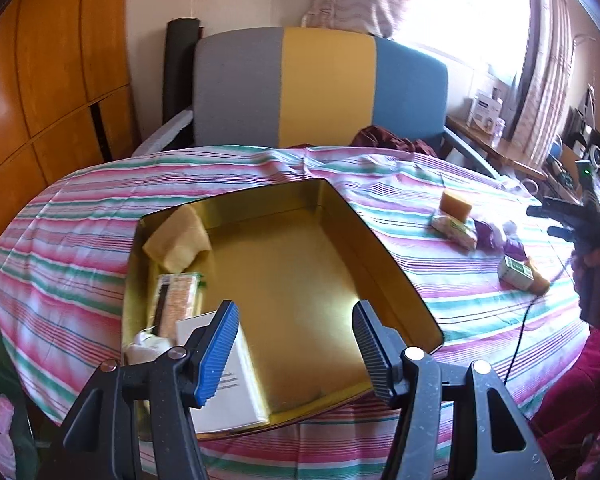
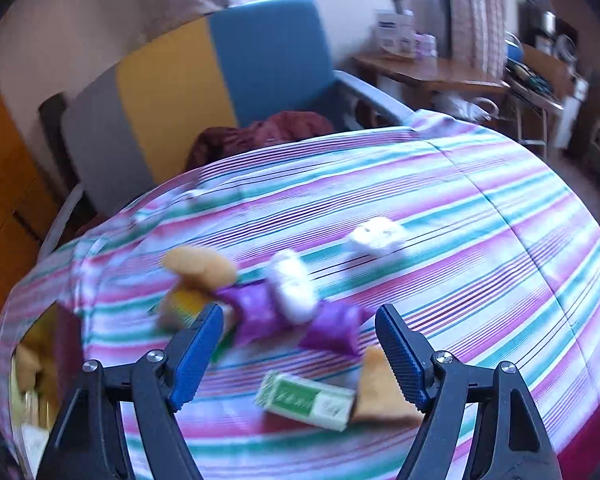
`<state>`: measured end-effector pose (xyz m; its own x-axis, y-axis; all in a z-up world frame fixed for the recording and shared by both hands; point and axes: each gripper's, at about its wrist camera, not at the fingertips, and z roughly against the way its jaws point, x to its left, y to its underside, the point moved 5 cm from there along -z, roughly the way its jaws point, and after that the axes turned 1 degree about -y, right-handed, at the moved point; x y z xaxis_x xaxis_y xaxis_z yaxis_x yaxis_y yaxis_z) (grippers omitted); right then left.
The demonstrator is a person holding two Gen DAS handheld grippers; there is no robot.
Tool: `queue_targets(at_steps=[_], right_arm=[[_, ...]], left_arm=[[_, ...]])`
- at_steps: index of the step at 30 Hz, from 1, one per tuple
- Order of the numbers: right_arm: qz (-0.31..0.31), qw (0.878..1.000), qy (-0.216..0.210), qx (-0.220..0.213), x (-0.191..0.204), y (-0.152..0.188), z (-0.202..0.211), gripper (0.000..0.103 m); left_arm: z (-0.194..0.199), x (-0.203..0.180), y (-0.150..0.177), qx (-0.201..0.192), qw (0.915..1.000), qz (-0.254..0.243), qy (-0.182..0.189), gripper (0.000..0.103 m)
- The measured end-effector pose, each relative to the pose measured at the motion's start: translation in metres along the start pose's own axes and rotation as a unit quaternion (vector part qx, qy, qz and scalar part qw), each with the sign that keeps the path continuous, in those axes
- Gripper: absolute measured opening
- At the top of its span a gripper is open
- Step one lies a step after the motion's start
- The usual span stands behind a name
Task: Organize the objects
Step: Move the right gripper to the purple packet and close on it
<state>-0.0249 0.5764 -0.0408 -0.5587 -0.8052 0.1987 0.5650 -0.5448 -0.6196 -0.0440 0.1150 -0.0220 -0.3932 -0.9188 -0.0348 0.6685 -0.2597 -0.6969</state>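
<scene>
Overhead, surface: striped tablecloth (image 1: pixel 80 240) on table.
Far: tricolour chair (image 1: pixel 320 88), window.
Tin (image 1: pixel 388 256): gold.
Left gripper (image 1: pixel 296 344), right gripper (image 2: pixel 300 356): jaws released, empty.

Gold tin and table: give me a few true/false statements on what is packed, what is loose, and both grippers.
1. The gold tin already holds a few items along one side. True.
2. The left gripper grips a white box. False: its jaws are open and empty above the tin.
3. Two purple packets lie loose on the striped cloth. True.
4. The green-and-white box lies inside the tin. False: it lies on the cloth.
5. The right gripper is shut. False: it is open, holding nothing.
</scene>
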Motion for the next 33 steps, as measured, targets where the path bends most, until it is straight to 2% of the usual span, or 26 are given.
queue_targets(at_steps=[4,7,11,15,17,18,19,20,25,33], right_arm=[[-0.043,0.999,0.001,0.003,-0.027,-0.01,-0.024,0.079],[-0.063,0.998,-0.005,0.015,-0.036,-0.006,-0.043,0.079],[-0.064,0.997,0.008,0.051,-0.043,0.004,-0.058,0.078],[-0.062,0.996,0.012,0.067,-0.046,0.008,-0.064,0.078],[-0.059,0.995,0.005,0.076,-0.045,0.01,-0.07,0.075],[-0.051,0.995,0.01,0.085,-0.044,0.011,-0.075,0.07],[-0.042,0.994,0.018,0.099,-0.043,0.015,-0.081,0.054],[-0.032,0.993,0.019,0.113,-0.041,0.019,-0.088,0.045],[0.02,0.992,0.035,0.116,-0.029,0.025,-0.088,0.045],[-0.019,0.992,0.017,0.128,-0.04,0.022,-0.09,0.044]], left_arm=[[-0.005,-0.016,-0.003,0.009,0.9998,-0.015,0.005,0.06],[-0.011,-0.028,-0.003,0.018,0.9994,-0.027,0.009,0.06],[-0.018,-0.045,-0.005,0.026,0.9988,-0.039,0.018,0.06],[-0.024,-0.067,-0.01,0.03,0.9974,-0.056,0.035,0.06],[-0.026,-0.081,-0.015,0.028,0.9963,-0.068,0.046,0.06],[-0.026,-0.087,-0.017,0.027,0.9958,-0.072,0.05,0.06],[-0.026,-0.093,-0.019,0.026,0.9952,-0.076,0.056,0.06],[-0.026,-0.099,-0.021,0.024,0.9945,-0.08,0.063,0.06],[-0.032,-0.125,-0.029,0.03,0.9912,-0.088,0.094,0.06],[-0.061,-0.165,-0.043,0.069,0.985,-0.078,0.138,0.06]])
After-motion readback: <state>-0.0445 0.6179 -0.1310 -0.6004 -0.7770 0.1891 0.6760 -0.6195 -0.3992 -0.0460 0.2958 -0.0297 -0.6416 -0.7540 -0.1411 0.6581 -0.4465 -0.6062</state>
